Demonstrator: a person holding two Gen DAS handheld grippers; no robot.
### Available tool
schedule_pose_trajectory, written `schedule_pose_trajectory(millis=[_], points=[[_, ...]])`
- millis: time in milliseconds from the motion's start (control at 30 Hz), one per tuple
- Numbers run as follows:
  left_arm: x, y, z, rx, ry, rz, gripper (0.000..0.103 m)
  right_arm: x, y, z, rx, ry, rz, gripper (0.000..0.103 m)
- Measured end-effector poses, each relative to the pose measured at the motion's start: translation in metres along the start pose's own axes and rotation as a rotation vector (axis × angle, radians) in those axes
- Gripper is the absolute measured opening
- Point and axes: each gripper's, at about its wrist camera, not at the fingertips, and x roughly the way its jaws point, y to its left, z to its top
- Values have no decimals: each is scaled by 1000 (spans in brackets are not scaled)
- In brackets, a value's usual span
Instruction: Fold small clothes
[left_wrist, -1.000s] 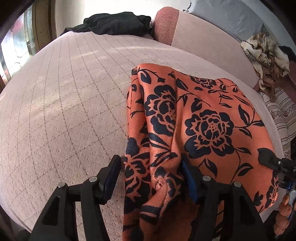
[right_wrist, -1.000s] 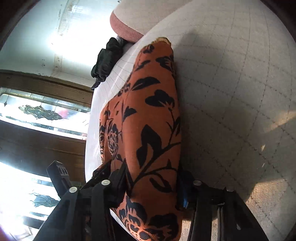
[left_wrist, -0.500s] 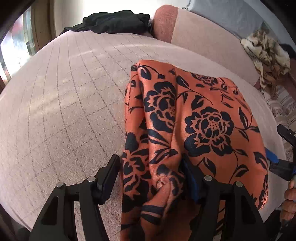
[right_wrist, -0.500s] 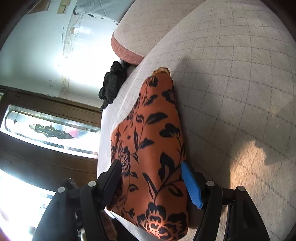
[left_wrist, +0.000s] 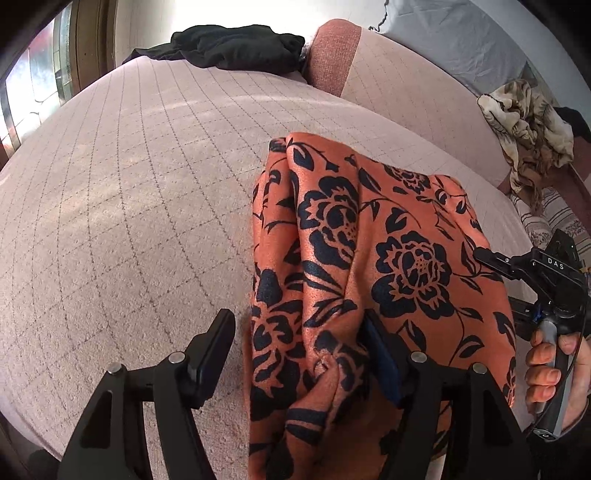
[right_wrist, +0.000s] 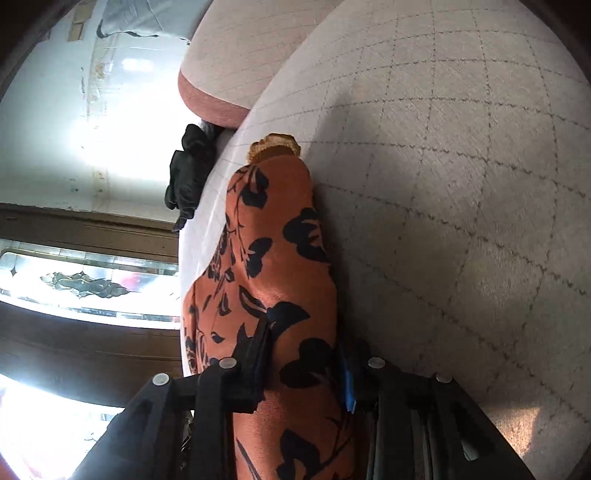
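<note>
1. While the orange floral garment (left_wrist: 369, 266) lies bunched on the quilted pink bed (left_wrist: 129, 206), with its near end hanging over the bed's edge, the left tool (left_wrist: 299, 354) stands wide open; cloth fills part of the gap, lying against the blue pad (left_wrist: 384, 365) on one side and clear of the other finger (left_wrist: 214, 347). It grips nothing.
2. The right tool (right_wrist: 306, 369) is closing, with a thick roll of the same garment between its fingers; both pads appear to press the cloth, so the hold is judged made or nearly made.
3. Risk A: the right tool may have caught several layers at once. A pull would then drag the whole bundle rather than one edge, leaving a crooked fold.
4. Risk B: with the left tool slack, that side of the garment is free. Tension from the right could slide the cloth across the bed or tip it off the near edge.
5. Risk C: the fabric looks smooth and slightly shiny, so a partial pinch may slip under load.
6. The black clothing (left_wrist: 236, 48) and the pillow (left_wrist: 332, 55) lie well apart at the far end; interference seems unlikely.
</note>
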Motion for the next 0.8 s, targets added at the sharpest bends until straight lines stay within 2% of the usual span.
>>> schedule_pose_trajectory(millis=[33,100,133,167,200,233,267,300,333,400,500,567,633,700,733,800], points=[[-9,1,2,-4,-32,-17,71,-4,3,3,6,-1,13,40],[-17,4,3,17,-78,-7,71,-13,12,14,-7,-42,29,64],[-10,6,3,26,-54,17,71,-16,17,22,-15,-74,36,78],[2,11,3,19,-1,22,71,-15,19,32,-18,-101,41,85],[9,19,2,-13,20,-6,72,-7,18,43,-4,-98,37,86],[10,23,2,-30,10,-24,73,9,15,56,25,-51,33,87],[8,23,3,-24,13,-21,73,26,12,66,41,7,27,71],[6,22,3,-17,12,-15,73,38,16,73,8,39,-16,48],[6,24,3,-16,13,-19,73,41,25,76,-45,36,-82,30],[9,29,3,-40,9,-53,73,32,34,75,-78,-21,-90,30],[1,44,8,-106,6,-111,71,22,21,72,-15,-94,-127,36],[-22,55,7,-139,-54,-172,71,2,18,63,-13,-146,-130,65],[-40,62,3,-134,-68,-208,71,-27,30,48,-68,-218,-133,66],[-43,69,-8,-173,-25,-282,70,-46,48,25,-129,-190,-74,66],[-37,70,-16,-180,5,-292,70,-50,60,10,-164,-151,-41,66],[-19,67,-33,-152,83,-205,57,-51,84,-24,-254,-44,61,66]])
